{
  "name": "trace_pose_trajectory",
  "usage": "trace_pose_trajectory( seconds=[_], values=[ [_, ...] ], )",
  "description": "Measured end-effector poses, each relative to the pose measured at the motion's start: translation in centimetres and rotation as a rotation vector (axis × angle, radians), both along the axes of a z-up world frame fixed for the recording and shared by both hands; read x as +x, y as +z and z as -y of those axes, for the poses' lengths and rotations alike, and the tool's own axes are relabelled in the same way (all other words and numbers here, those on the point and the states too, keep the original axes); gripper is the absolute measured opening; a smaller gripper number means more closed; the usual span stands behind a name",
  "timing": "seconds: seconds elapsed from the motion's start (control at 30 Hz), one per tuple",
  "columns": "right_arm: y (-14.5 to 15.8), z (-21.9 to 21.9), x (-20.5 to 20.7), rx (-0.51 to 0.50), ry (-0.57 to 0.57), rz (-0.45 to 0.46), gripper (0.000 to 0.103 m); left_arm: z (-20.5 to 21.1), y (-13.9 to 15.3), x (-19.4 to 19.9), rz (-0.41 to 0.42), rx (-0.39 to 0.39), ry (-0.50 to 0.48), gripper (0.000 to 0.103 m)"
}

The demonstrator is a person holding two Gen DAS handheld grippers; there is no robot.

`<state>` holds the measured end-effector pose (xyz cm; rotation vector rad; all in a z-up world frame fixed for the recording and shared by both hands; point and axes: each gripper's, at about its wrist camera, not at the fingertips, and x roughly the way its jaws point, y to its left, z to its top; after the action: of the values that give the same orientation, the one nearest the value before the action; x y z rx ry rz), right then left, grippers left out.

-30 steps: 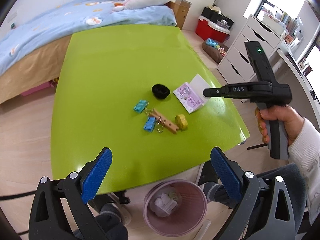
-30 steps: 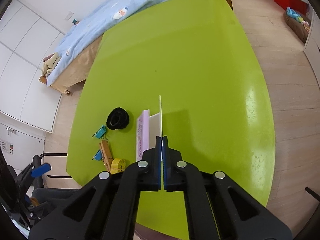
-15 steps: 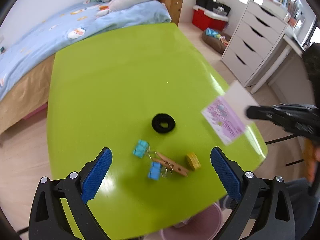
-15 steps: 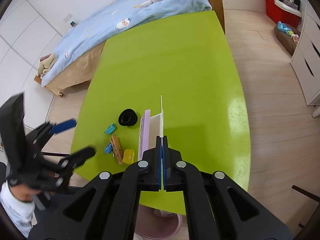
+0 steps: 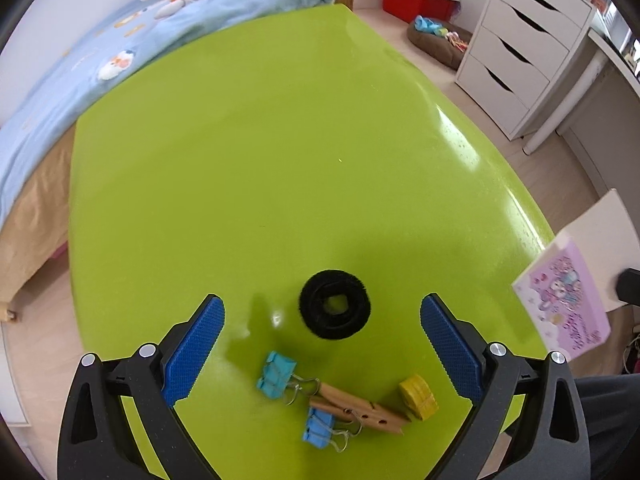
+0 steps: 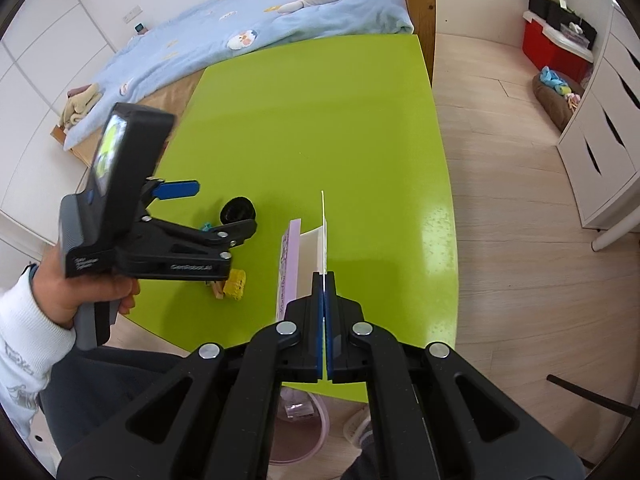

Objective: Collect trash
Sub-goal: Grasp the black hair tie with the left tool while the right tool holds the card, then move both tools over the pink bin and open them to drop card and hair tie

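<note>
left wrist view: left gripper (image 5: 322,354) hangs above the near end of the green table (image 5: 280,152), its jaws wide apart and closing, pads pressing on nothing.
below the jaws: black hair tie (image 5: 335,309) lies flat; nearer are two blue binder clips (image 5: 276,374), a wooden clothespin (image 5: 360,408) and a yellow tape roll (image 5: 418,396), all clustered on the table.
far right edge: purple printed card (image 5: 564,300) is held up off the table.
right wrist view: right gripper (image 6: 323,292) is clamped tight on the card's white backing (image 6: 316,248), edge-on, above the table's near edge.
left side: a hand (image 6: 76,292) in a white sleeve holds the left gripper.
below the table: pink bin (image 6: 304,432) on the floor, partly hidden.
</note>
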<state>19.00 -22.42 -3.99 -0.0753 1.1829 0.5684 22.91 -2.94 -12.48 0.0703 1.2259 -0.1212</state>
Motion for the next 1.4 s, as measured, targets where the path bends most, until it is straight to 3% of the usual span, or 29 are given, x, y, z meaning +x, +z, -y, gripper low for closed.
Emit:
trace_pose_trajectory(
  seconds=[0.13,0.3,0.63,0.87,1.4],
  values=[
    [0.1,0.2,-0.3,-0.008,0.005,0.009,0.0,0.1,-0.9,0.3,-0.032,-0.004,0.007,0.051],
    [0.4,0.2,-0.6,-0.007,0.008,0.024,0.0,0.0,-0.9,0.1,-0.023,0.005,0.015,0.032],
    [1.4,-0.2,-3.1,-0.009,0.023,0.08,0.0,0.7,3.8,-3.6,0.091,-0.023,-0.02,0.029],
    [2.2,-0.6,-6.4,-0.016,0.054,0.118,0.0,0.9,6.6,-9.5,0.147,-0.048,-0.021,0.029],
    [2.0,-0.3,-16.3,-0.014,0.13,0.141,0.0,1.4,8.1,-21.9,0.18,-0.08,-0.008,0.029]
  ],
)
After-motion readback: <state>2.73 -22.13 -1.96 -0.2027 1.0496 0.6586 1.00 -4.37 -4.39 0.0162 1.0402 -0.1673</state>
